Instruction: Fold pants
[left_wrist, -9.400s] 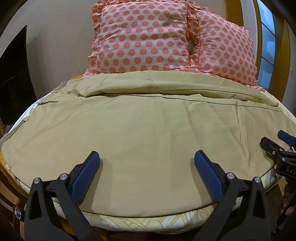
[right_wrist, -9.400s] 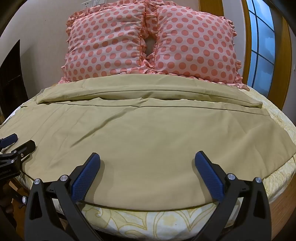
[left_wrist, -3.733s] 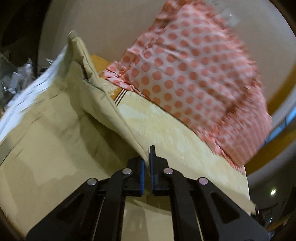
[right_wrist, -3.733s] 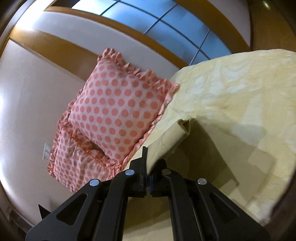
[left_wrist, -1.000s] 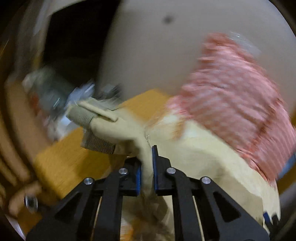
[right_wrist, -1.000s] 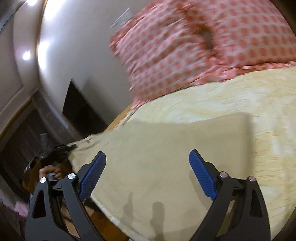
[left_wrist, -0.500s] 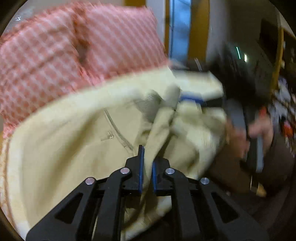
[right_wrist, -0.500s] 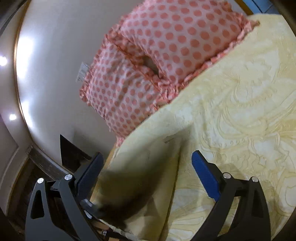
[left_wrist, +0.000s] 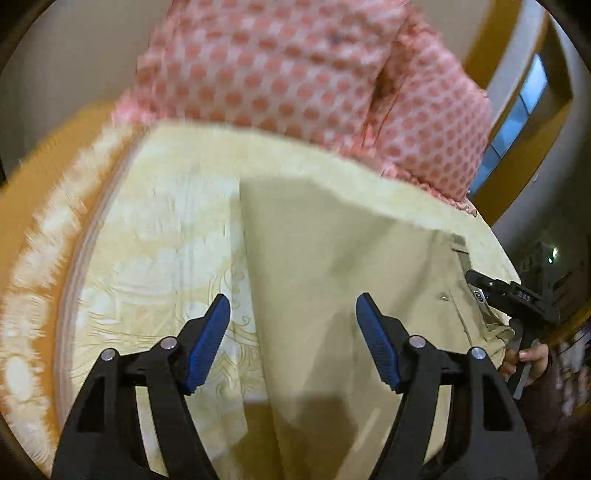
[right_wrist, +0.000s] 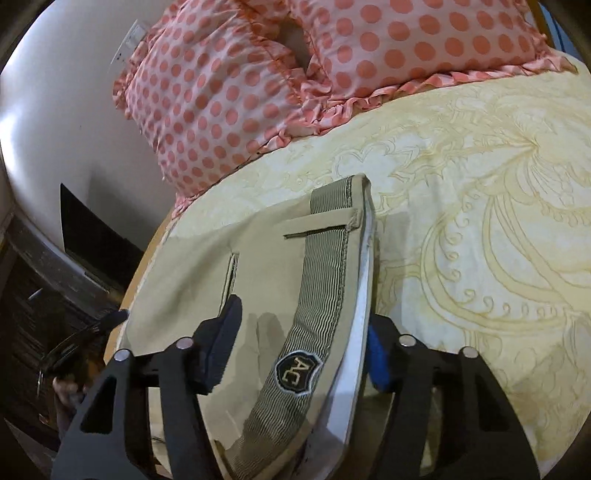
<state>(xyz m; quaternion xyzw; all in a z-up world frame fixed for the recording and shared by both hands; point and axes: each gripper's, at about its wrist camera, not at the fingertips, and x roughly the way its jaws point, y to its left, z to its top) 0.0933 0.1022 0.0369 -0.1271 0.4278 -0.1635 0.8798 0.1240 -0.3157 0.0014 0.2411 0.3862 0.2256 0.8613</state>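
Observation:
The khaki pants (left_wrist: 343, 266) lie folded on the yellow patterned bedsheet (left_wrist: 155, 236), near the bed's front. My left gripper (left_wrist: 293, 332) is open and empty, just above the pants' left folded edge. My right gripper (right_wrist: 301, 334) is open, with the pants' waistband (right_wrist: 321, 280) and its striped elastic and AC badge (right_wrist: 297, 371) lying between the fingers; nothing is clamped. The right gripper also shows in the left wrist view (left_wrist: 517, 299), at the pants' right end.
Two pink polka-dot pillows (right_wrist: 258, 70) stand against the wall at the head of the bed. The orange wooden bed frame (left_wrist: 40, 158) rims the mattress. A window (left_wrist: 517, 122) is at the right. Dark furniture (right_wrist: 55, 277) stands left of the bed.
My left gripper has opened and let go of the pants, which now lie flat on the bed. My right gripper stays open and has come down over the waistband.

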